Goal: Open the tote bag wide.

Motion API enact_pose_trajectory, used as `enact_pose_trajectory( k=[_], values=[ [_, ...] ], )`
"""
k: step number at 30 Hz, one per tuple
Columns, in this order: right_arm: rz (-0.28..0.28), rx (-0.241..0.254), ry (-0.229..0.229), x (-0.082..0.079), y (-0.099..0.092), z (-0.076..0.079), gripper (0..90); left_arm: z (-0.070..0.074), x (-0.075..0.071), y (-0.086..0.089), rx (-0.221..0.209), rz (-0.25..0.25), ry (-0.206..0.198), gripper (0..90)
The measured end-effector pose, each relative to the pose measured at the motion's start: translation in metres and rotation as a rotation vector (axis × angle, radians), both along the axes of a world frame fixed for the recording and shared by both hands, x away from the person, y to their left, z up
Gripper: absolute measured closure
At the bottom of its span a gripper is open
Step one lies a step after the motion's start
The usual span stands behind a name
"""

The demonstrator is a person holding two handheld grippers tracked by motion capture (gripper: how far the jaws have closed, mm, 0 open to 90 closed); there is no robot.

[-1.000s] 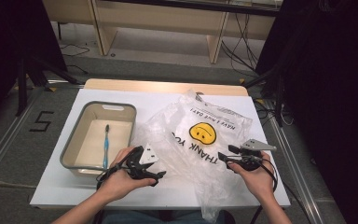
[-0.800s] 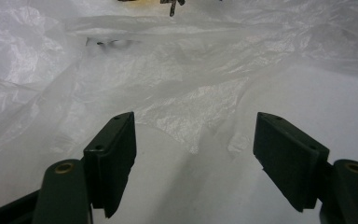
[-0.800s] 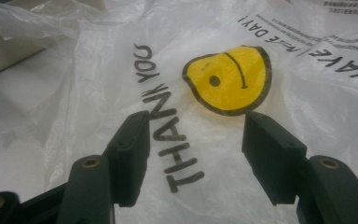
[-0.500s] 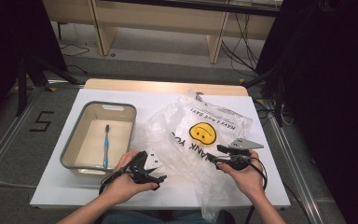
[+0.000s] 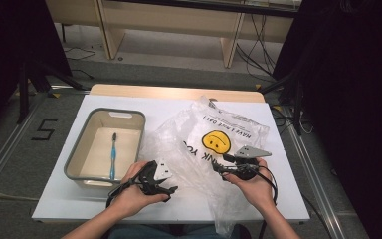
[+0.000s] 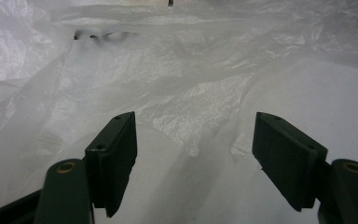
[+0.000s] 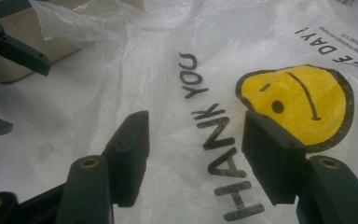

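- Now the plastic bag (image 5: 214,144), thin and clear with a yellow smiley and "THANK YOU" print, lies crumpled on the white bench (image 5: 54,209), just to the right of the grey tub (image 5: 74,164).
- Left tongs (image 5: 171,188) sit at the bag's near-left edge, low over the bench; in the left gripper view (image 6: 193,154) their jaws stand wide apart with only a wrinkled flap of film lying between them, not pinched.
- Right tongs (image 5: 219,169) rest over the bag's near-right part, pointing toward the left tongs; in the right gripper view (image 7: 193,154) the jaws gape over the "THANK" lettering, beside the smiley, with nothing clamped.
- Both hands, left (image 5: 129,194) and right (image 5: 251,186), come up from the bench's near edge on either side of the bag.
- Inside the tub, well to the left of the bag, a blue toothbrush (image 5: 113,154) lies flat on the floor.
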State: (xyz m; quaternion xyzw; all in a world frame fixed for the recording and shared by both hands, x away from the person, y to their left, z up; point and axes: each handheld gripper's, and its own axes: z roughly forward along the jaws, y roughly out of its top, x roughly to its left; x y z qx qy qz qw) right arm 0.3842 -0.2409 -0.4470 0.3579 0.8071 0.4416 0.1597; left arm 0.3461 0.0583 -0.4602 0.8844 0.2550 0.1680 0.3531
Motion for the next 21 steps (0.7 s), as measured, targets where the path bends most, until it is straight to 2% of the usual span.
enact_pose_trajectory(
  k=[8, 21],
  values=[
    [0.030, -0.018, 0.012, 0.002, 0.011, -0.002, 43.0, -0.004, 0.002, -0.001, 0.007, 0.000, 0.007, 30.8],
    [0.064, -0.028, 0.023, 0.004, 0.028, -0.004, 42.8, -0.005, 0.001, 0.000, -0.007, -0.013, 0.012, 31.0]
  ],
)
